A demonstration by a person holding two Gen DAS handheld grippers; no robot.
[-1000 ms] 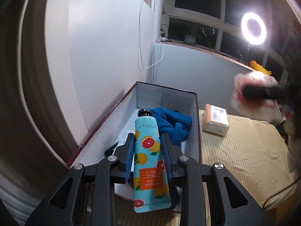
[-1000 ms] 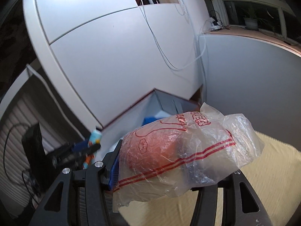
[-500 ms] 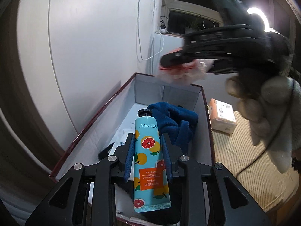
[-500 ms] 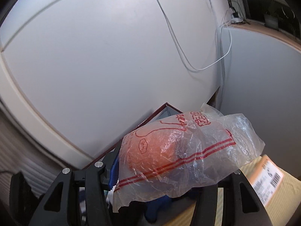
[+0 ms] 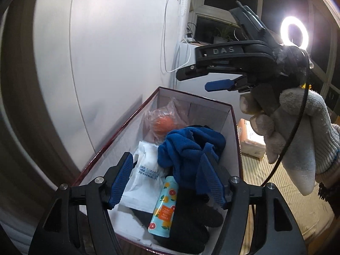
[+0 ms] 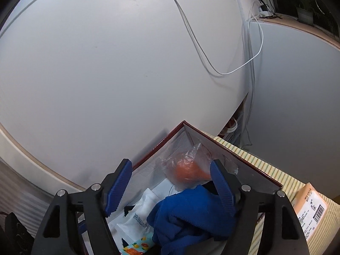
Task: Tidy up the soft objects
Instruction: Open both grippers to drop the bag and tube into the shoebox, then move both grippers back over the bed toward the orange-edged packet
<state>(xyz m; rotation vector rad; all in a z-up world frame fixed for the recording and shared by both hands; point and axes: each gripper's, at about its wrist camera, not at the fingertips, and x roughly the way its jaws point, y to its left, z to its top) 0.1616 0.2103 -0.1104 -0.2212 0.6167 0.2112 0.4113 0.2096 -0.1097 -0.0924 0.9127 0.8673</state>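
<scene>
A dark-red-rimmed box point(image 5: 119, 136) point(image 6: 244, 161) holds a blue cloth point(image 5: 191, 146) point(image 6: 191, 212), a white packet point(image 5: 144, 176) point(image 6: 136, 218), a teal fruit-print tube point(image 5: 164, 204) point(image 6: 138, 247), a black cloth point(image 5: 191, 229) and a clear bag with an orange ball point(image 5: 163, 123) point(image 6: 187, 167) at the far end. My left gripper point(image 5: 167, 180) is open and empty above the box's near end. My right gripper point(image 6: 170, 184) is open and empty above the far end; it also shows in the left wrist view point(image 5: 199, 78), held by a gloved hand.
A pale packaged box point(image 5: 250, 136) point(image 6: 310, 210) lies on the striped yellow mat point(image 5: 276, 191) right of the red-rimmed box. White wall panels with a hanging cable point(image 6: 212, 63) stand close behind and to the left. A ring light point(image 5: 294, 31) shines at the window.
Both grippers have opened. The tube has dropped from my left gripper into the box. The bagged orange ball has left my right gripper and lies at the box's far end.
</scene>
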